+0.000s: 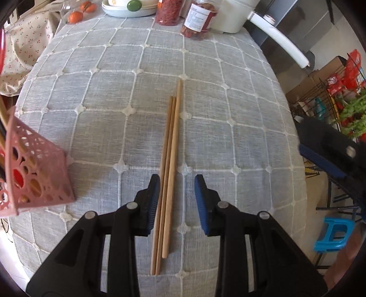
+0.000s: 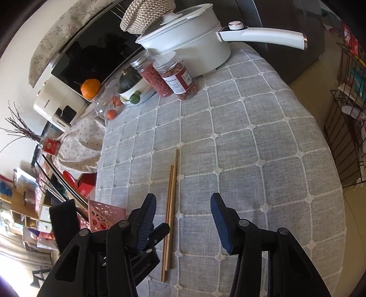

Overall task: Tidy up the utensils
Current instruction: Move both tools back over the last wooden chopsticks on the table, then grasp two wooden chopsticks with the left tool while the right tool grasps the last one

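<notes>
Two sets of jaws: both are standing open, neither one pressing on anything.
Left gripper [image 1: 177,201]: it is pointing steeply down at the table, straddling the near half of the chopsticks. Its left pad is sitting right by the outermost stick, and I cannot tell whether they are touching. Its right pad is standing clear of them.
Right gripper [image 2: 183,217]: it is hovering off to the right of the left one, holding nothing. In its own view the sticks are showing between its fingers, nearer the left one.
Chopsticks [image 1: 170,173]: three wooden sticks are lying flat and side by side on the cloth, running away from both cameras. One is reaching further toward the far side than the other two.
Holder [image 1: 39,173]: a pink openwork holder is standing at the left edge of the table, well apart from the sticks. It is already carrying long utensils, some dark and some red.
Cloth [image 1: 103,91]: a grey cloth with a white grid is covering the whole table.
Far end: a white pot [image 2: 189,45] with a long handle is sitting by two jars [image 2: 169,80] of red contents. Stacked white dishes [image 1: 123,11] and oranges [image 1: 75,17] are lying to their left.
Floor: a blue stool [image 1: 334,233] is standing to the right of the table.
</notes>
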The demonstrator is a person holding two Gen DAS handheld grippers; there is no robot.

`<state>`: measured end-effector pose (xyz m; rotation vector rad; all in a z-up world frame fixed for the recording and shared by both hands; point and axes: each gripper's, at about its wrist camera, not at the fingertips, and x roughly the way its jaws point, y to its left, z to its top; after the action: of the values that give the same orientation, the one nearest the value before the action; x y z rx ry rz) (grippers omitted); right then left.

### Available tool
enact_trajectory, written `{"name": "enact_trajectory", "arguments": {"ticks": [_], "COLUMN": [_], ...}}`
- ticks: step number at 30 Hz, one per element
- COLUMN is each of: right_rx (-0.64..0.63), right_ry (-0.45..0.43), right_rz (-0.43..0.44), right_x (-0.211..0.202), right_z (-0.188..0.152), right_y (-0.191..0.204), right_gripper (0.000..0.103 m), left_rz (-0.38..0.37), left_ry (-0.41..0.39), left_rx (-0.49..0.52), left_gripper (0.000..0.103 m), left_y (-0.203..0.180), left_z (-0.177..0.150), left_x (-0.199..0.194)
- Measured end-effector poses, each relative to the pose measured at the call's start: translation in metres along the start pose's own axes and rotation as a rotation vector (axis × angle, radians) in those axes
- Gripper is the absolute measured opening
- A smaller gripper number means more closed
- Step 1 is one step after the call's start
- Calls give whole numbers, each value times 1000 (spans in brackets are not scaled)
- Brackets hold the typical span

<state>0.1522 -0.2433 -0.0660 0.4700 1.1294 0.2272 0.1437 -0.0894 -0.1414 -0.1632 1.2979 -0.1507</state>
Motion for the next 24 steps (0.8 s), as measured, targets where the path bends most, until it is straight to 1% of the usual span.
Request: {"name": "enact_trajectory", "arguments": {"ticks": [2, 4, 8, 10, 11, 15, 18, 20, 21, 23, 24], "right_rx": [8, 16, 22, 22, 25, 26, 26, 29, 31, 34, 35], "right_ry": [2, 6, 16, 18, 20, 24, 29, 33, 35, 38, 37], "right_rz": [9, 24, 45, 46, 45, 48, 44, 38, 36, 32, 29], "right_x": [0, 1, 4, 6, 6, 9, 11, 13, 14, 15, 16], "right_z": [2, 3, 6, 7, 7, 9, 10, 10, 11, 12, 12], "right_y": [0, -2, -2, -3, -3, -2, -2, -2, -2, -3, -3], "right_gripper": [50, 49, 43, 42, 42, 42, 42, 42, 42, 42, 42], "left_rz": [35, 52, 54, 78, 79, 79, 87, 71, 88, 116, 115], "left_ry": [-4, -4, 1, 4, -7, -2, -1, 38, 23, 19, 20], "left_rx": [-14, -27, -26, -19, -22, -23, 15, 55, 76, 118, 118], "left_gripper": [33, 31, 28, 25, 25, 19, 19, 19, 19, 19, 15], "left_y": [4, 8, 10, 10, 11, 8, 0, -7, -12, -18, -18], "left_z": [3, 5, 7, 7, 7, 11, 15, 16, 15, 16, 17], "left_x": [5, 7, 12, 16, 16, 17, 21, 29, 30, 33, 33]}}
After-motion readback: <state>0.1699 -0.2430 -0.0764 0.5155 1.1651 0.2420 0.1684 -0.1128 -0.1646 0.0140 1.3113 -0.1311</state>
